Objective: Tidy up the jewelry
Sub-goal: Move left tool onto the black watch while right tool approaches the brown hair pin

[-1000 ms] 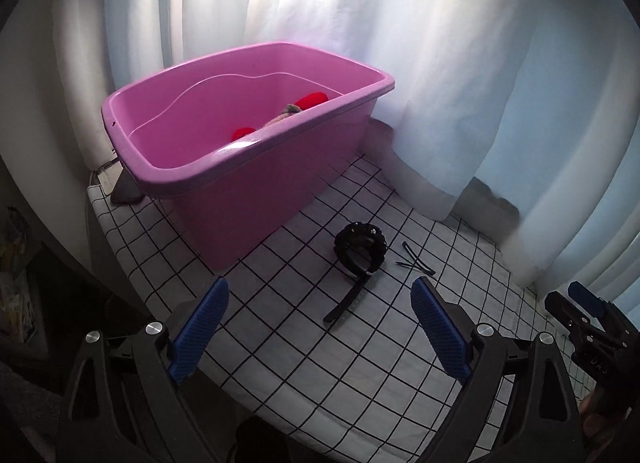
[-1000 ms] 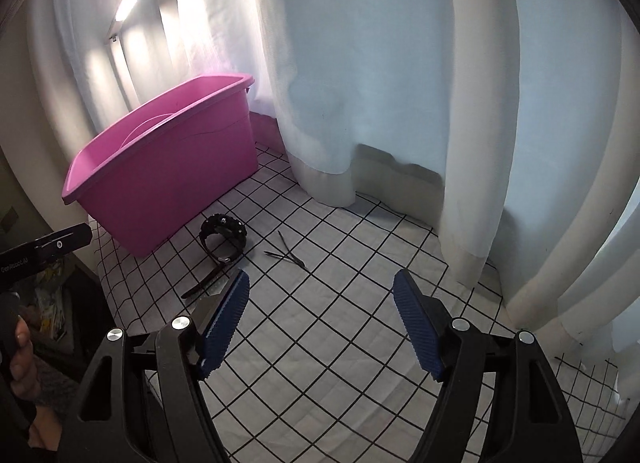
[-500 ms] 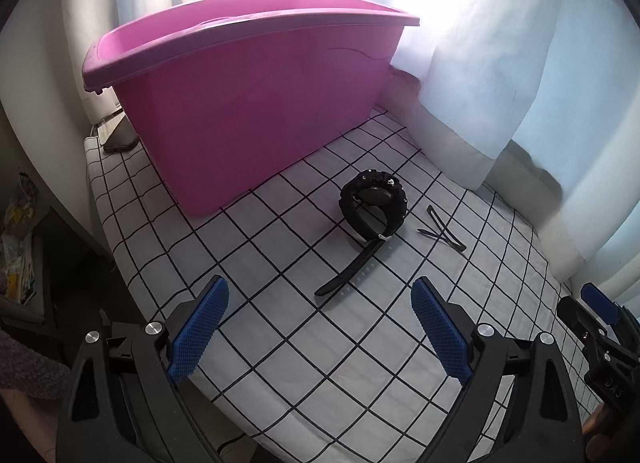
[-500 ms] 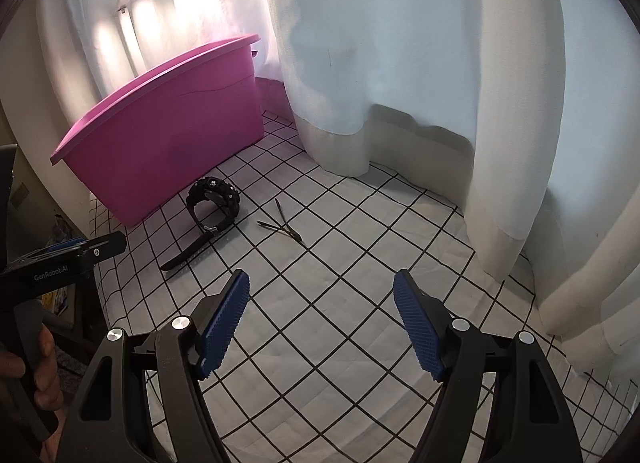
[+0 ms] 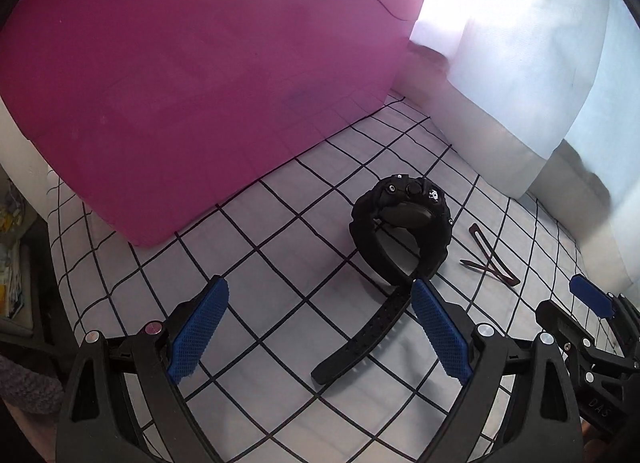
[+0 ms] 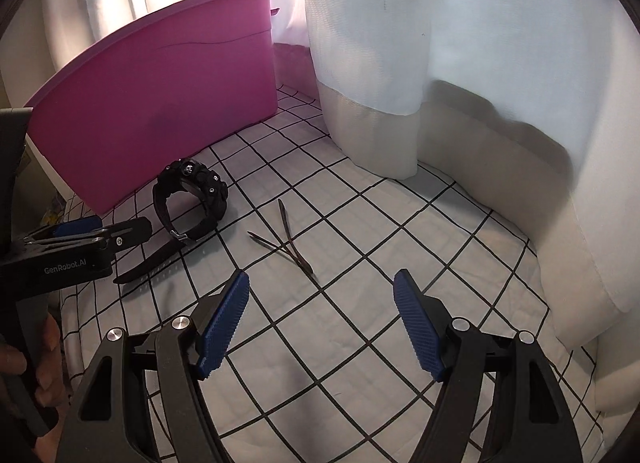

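Note:
A black wristwatch (image 5: 400, 231) (image 6: 191, 199) lies on the checked cloth (image 5: 280, 263), its strap trailing toward me. My left gripper (image 5: 320, 303) hangs open just above the strap, which runs between the blue pads without touching them. Two thin dark hairpins (image 5: 490, 259) (image 6: 288, 239), crossed, lie to the right of the watch. My right gripper (image 6: 320, 295) is open a little short of the hairpins, nothing between its fingers. The pink bin (image 5: 180, 83) (image 6: 160, 95) stands behind the watch; its inside is hidden.
White curtains (image 6: 440, 63) hang down onto the cloth at the back and right. The table's left edge (image 5: 60, 243) drops off beside the bin. A person's hand (image 6: 24, 363) holds the left gripper's handle.
Both grippers have come down and forward toward the cloth. The watch and hairpins now look much larger and nearer, and the bin's inside has dropped out of sight. Both stay open.

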Action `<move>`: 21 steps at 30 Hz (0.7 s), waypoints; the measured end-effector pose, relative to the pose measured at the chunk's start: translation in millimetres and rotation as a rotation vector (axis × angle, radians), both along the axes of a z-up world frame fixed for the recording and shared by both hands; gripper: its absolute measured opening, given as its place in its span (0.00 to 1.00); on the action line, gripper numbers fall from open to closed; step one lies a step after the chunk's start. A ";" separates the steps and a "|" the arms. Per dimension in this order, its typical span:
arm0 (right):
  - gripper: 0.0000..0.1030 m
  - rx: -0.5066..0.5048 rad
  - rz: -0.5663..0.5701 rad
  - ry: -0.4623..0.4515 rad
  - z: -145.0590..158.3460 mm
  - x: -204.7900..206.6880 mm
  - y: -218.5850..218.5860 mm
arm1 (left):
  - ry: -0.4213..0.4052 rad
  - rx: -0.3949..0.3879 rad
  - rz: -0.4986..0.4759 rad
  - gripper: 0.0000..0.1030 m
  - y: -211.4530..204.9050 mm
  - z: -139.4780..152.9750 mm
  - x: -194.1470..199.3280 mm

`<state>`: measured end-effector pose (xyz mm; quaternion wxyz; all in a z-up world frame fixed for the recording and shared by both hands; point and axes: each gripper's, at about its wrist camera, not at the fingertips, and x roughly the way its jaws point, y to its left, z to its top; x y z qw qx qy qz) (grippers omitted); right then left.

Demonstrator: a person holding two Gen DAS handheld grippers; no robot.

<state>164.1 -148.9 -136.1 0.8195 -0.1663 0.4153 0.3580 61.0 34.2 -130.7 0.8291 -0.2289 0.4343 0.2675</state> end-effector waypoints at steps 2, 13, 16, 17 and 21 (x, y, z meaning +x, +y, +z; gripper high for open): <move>0.69 -0.005 0.003 -0.005 -4.0 2.0 4.5 | -0.004 -0.014 0.013 0.88 4.8 -4.0 3.6; 0.69 -0.032 0.031 -0.006 -20.5 13.4 22.6 | 0.002 -0.008 0.007 0.88 18.8 -10.1 22.4; 0.69 -0.050 0.034 -0.001 -22.7 18.7 28.4 | 0.007 -0.010 0.007 0.88 22.7 -12.4 26.0; 0.69 -0.059 0.035 0.000 -23.7 20.2 30.4 | 0.008 -0.011 0.006 0.88 23.7 -13.1 27.2; 0.69 -0.092 0.047 -0.005 -28.0 23.5 38.0 | 0.018 -0.006 0.003 0.88 26.2 -16.2 30.7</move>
